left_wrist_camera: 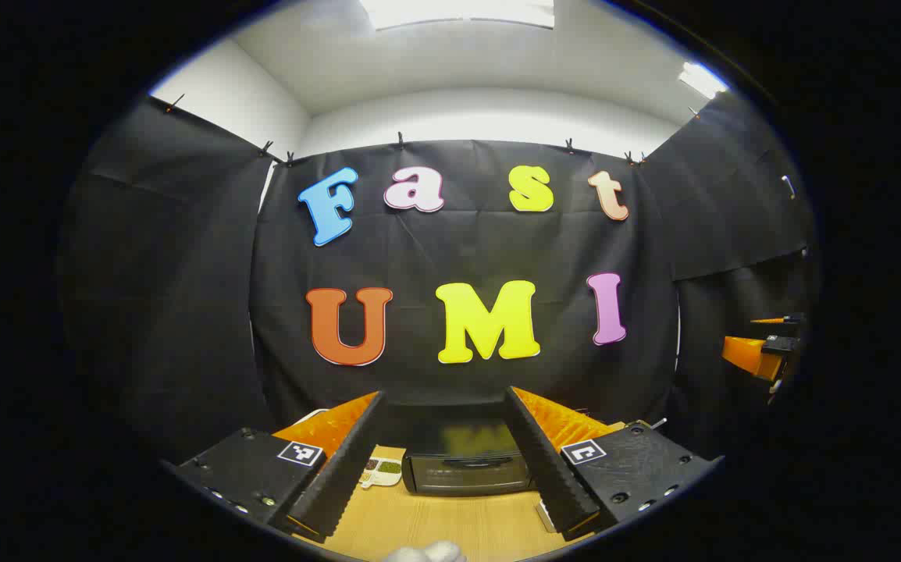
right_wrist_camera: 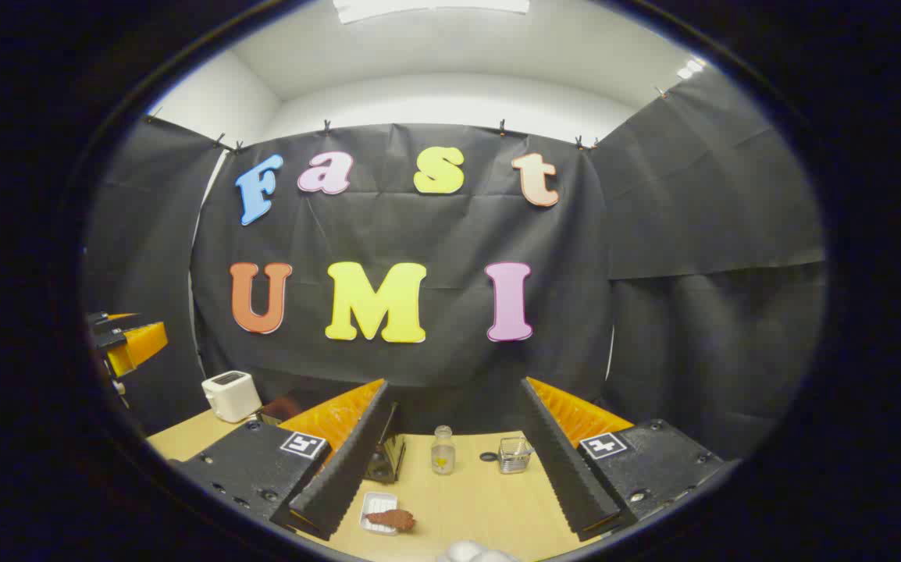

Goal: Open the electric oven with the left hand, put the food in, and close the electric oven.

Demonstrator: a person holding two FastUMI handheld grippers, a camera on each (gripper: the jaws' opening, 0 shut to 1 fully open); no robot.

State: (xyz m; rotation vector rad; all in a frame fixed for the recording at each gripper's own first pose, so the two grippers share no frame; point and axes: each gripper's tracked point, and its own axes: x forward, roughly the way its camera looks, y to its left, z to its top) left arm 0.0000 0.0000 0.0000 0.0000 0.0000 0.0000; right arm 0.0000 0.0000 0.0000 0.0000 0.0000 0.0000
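Note:
In the left gripper view, a black electric oven stands on the wooden table with its door closed and its handle facing me. My left gripper is open, raised well short of the oven, which shows between its fingers. In the right gripper view, a small white tray holding a brown piece of food lies on the table just ahead. My right gripper hangs open above it with nothing held. The oven's side peeks out behind that gripper's left finger.
A small white dish with bits of food sits left of the oven. A glass bottle, a glass jar and a dark ring stand at the table's back, a white toaster at far left.

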